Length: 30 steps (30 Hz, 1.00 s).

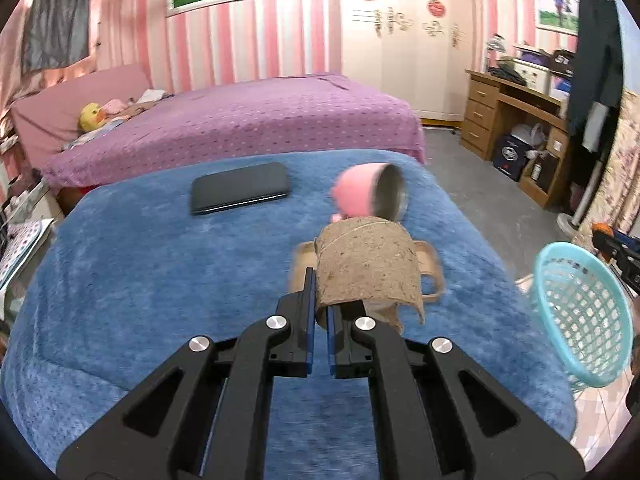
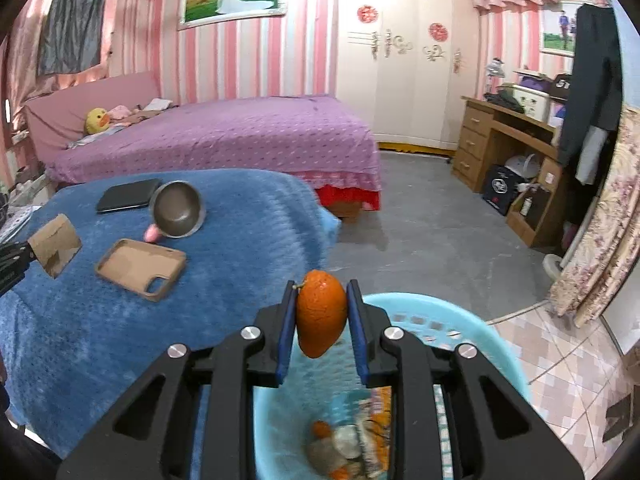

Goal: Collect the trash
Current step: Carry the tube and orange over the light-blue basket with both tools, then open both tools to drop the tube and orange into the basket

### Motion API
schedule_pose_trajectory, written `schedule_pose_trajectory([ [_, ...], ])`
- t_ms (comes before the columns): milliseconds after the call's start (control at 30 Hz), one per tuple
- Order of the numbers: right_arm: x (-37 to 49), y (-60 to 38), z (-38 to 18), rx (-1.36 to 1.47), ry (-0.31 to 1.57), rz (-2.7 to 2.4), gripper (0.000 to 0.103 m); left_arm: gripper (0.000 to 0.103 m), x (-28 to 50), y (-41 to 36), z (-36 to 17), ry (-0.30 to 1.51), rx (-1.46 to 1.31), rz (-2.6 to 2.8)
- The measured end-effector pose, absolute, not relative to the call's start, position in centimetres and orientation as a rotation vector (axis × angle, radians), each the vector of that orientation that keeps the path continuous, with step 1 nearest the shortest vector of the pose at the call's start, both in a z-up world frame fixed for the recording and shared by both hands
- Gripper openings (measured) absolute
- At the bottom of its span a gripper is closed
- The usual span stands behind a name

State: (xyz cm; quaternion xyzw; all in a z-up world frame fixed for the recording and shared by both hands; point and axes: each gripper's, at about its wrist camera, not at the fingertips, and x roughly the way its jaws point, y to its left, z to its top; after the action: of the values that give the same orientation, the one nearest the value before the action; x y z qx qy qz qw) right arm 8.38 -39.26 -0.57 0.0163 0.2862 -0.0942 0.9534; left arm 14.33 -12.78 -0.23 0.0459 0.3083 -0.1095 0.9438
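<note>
My left gripper is shut on a brown cardboard tube and holds it above the blue blanket. The tube also shows at the left edge of the right wrist view. My right gripper is shut on an orange peel piece and holds it over the light blue basket. The basket holds several scraps of trash. In the left wrist view the basket stands off the blanket's right edge.
On the blue blanket lie a brown phone case, a pink cup on its side and a black flat case. Behind is a purple bed. A wooden desk stands at the right across grey floor.
</note>
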Motion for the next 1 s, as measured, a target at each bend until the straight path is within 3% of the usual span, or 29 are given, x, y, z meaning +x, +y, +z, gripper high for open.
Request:
schedule_pose_trajectory([
  [867,3.7,-51.2,-3.6,0.11,0.629,-0.341,0.025,0.003,9.0,-35.5,-5.0,0.705,0.18,-0.575],
  [967,3.7,-51.4,-3.6,0.119,0.624,-0.339,0.025,0.005,8.9,-36.1,-5.4,0.725,0.187,-0.585],
  [1000,3.8,-51.4,-3.6,0.121,0.623,-0.336,0.025,0.011,9.0,-36.3,-5.5,0.733,0.192,-0.582],
])
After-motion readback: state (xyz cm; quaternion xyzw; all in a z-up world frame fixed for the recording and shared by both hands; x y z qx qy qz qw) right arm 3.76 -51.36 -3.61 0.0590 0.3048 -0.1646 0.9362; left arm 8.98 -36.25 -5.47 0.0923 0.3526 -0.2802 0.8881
